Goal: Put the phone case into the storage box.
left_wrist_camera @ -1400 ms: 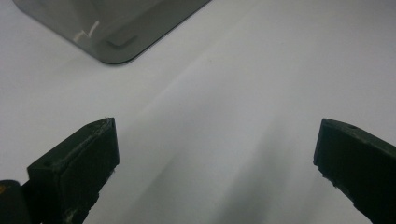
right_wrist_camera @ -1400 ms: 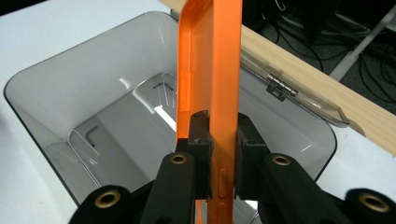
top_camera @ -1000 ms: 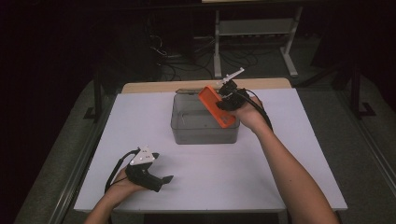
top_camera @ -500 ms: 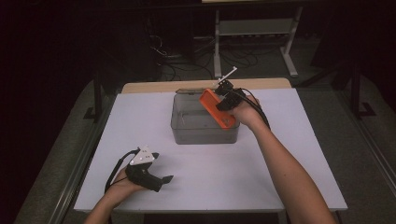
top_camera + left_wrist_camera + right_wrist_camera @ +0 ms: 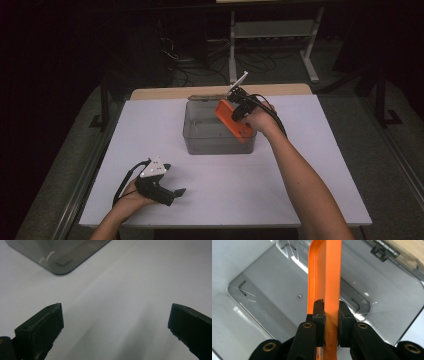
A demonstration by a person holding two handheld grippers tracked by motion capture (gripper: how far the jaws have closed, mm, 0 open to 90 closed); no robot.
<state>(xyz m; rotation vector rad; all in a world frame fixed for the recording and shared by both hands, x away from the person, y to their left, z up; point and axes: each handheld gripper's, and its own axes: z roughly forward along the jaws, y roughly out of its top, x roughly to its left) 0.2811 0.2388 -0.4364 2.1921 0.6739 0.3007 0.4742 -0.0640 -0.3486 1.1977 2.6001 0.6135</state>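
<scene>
An orange phone case (image 5: pixel 233 121) hangs edge-on over the grey translucent bin (image 5: pixel 200 141) at the table's middle, tilted above the bin's right end. My right gripper (image 5: pixel 240 109) is shut on the case; in the right gripper view both pads pinch the orange phone case (image 5: pixel 325 287) above the bin's bare floor (image 5: pixel 274 297). My left gripper (image 5: pixel 176 193) rests on the white table near the front left, held by a hand, with its jaws wide apart and nothing between them (image 5: pixel 115 322). A corner of the bin (image 5: pixel 62 257) shows ahead of it.
The white tabletop (image 5: pixel 320 165) has free room around the bin. A wooden strip (image 5: pixel 160 93) runs along the table's far edge. Behind it stand a metal frame (image 5: pixel 272 37) and floor cables in the dark. A metal hinge (image 5: pixel 384 251) lies past the bin.
The right gripper has tipped the orange case a little and shifted it slightly over the bin's right end. The left gripper has stayed where it was.
</scene>
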